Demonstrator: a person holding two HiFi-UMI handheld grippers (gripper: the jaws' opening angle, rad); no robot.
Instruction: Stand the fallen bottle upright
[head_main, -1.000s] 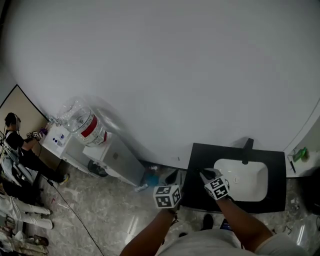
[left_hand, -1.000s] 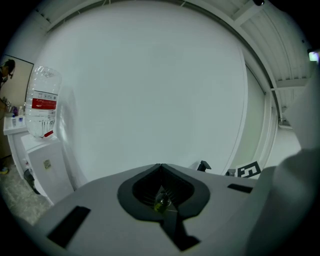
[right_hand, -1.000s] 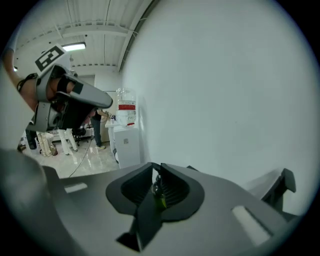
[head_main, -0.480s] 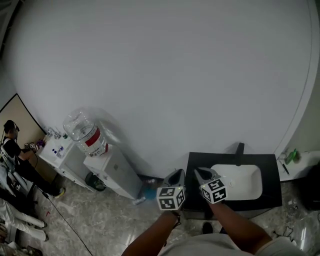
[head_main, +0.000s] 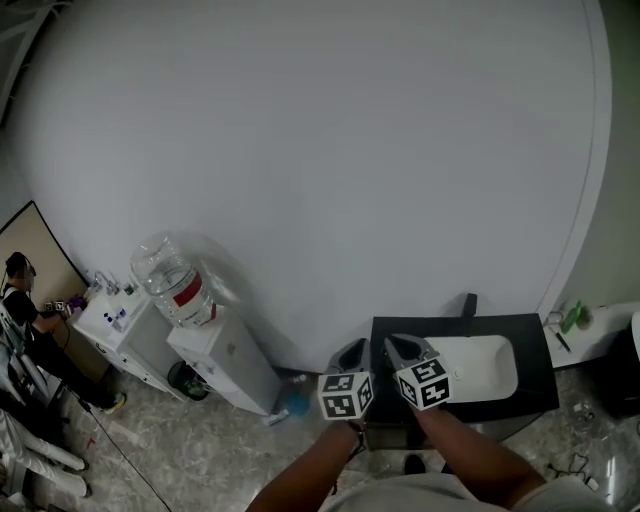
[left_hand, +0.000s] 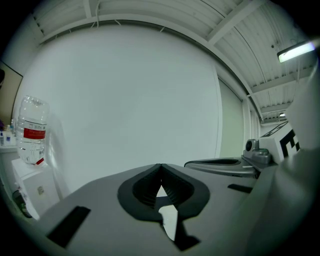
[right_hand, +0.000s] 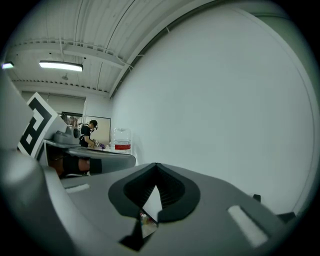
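Observation:
No fallen bottle shows clearly in any view. My left gripper (head_main: 352, 350) and right gripper (head_main: 396, 345) are held side by side in the air at the left end of the black counter (head_main: 540, 385). Both point roughly level at the white wall. In the left gripper view the left gripper (left_hand: 160, 167) has its jaw tips meeting with nothing between them. In the right gripper view the right gripper (right_hand: 156, 166) is shut too, and empty. A small green bottle (head_main: 570, 318) stands on a white ledge at the far right.
A white sink (head_main: 480, 365) with a black faucet (head_main: 468, 304) sits in the counter. A water dispenser (head_main: 215, 360) carrying a big clear bottle (head_main: 175, 282) stands to the left, with a blue object (head_main: 296, 402) on the floor beside it. A person (head_main: 22, 300) works at the far left.
Both grippers have risen from the counter's left edge and come closer together. The head view has tilted up, so more wall shows and the sink sits lower.

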